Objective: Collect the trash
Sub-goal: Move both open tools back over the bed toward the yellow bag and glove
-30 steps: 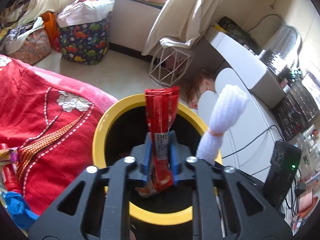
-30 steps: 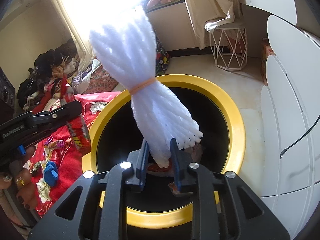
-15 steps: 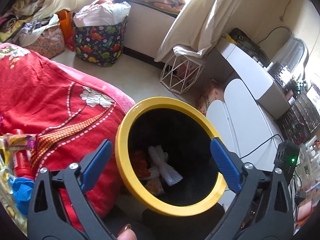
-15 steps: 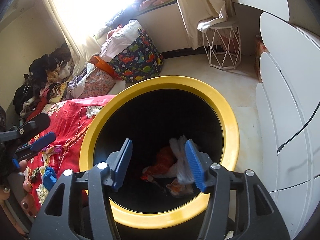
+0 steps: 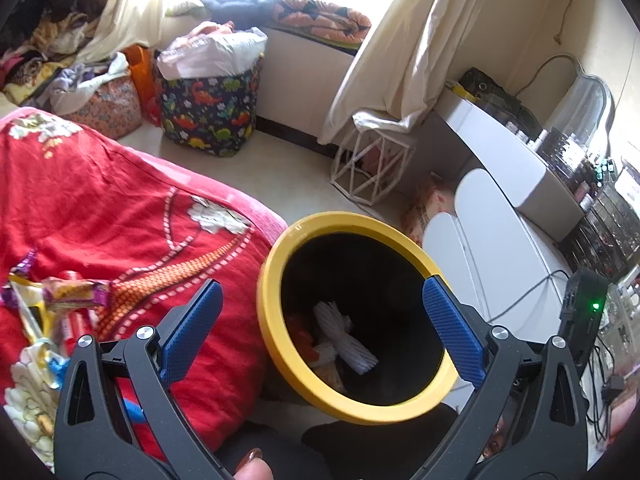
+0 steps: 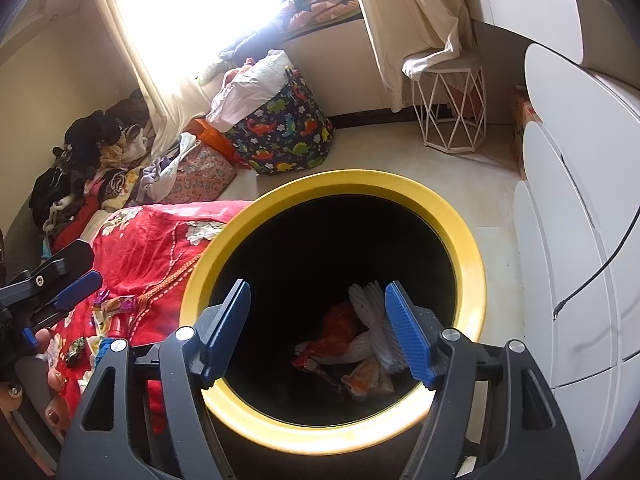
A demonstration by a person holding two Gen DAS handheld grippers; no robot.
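Note:
A black trash bin with a yellow rim (image 5: 280,344) (image 6: 468,240) stands beside the bed. Inside lie a white foam net (image 5: 346,342) (image 6: 370,308) and a red wrapper (image 6: 340,324). My left gripper (image 5: 320,322) is open and empty, above the bin's left rim and the bed edge. My right gripper (image 6: 318,320) is open and empty, over the bin's mouth. Several candy wrappers (image 5: 60,296) (image 6: 116,306) lie on the red blanket (image 5: 100,220). The left gripper also shows in the right wrist view (image 6: 60,276).
A dinosaur-print basket (image 5: 208,112) and a white wire stool (image 5: 372,164) stand on the floor behind. White cabinets (image 6: 572,240) line the right side, with a cable and a black device (image 5: 580,312). Clothes pile up at far left (image 6: 80,168).
Both grippers opened and let go: the red wrapper and the white foam net dropped into the bin. My left gripper then shifted left toward the bed.

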